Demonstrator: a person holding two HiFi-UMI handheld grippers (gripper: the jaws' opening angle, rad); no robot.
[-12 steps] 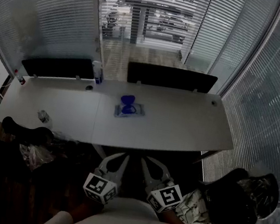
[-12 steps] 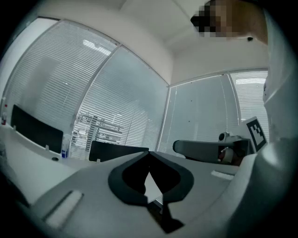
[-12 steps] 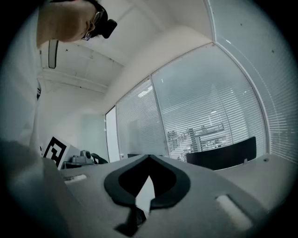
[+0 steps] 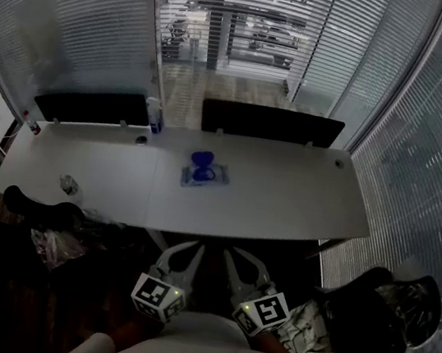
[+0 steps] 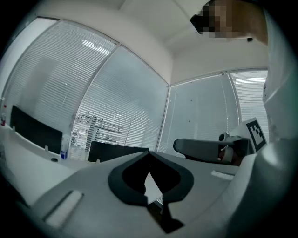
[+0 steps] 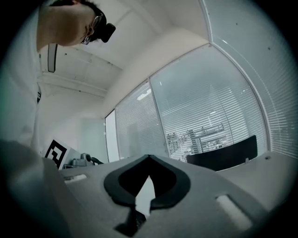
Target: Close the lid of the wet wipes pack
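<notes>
The wet wipes pack [image 4: 206,175] lies flat near the middle of the white table [image 4: 284,198], its blue lid [image 4: 201,158] standing open at the far end. Both grippers hang close to my body, below the table's near edge and far from the pack. My left gripper [image 4: 186,249] and right gripper [image 4: 239,259] point toward the table side by side. In the left gripper view the jaws of the left gripper [image 5: 149,154] meet at the tip with nothing between them. The right gripper [image 6: 149,158] looks the same in its own view. The pack is hidden in both gripper views.
Two black partitions [image 4: 91,104] [image 4: 271,123] stand along the table's far edge, with a small bottle [image 4: 154,113] between them. A crumpled scrap [image 4: 68,184] lies near the left front edge. Dark chairs [image 4: 41,210] [image 4: 374,312] flank me; blinds cover the glass walls.
</notes>
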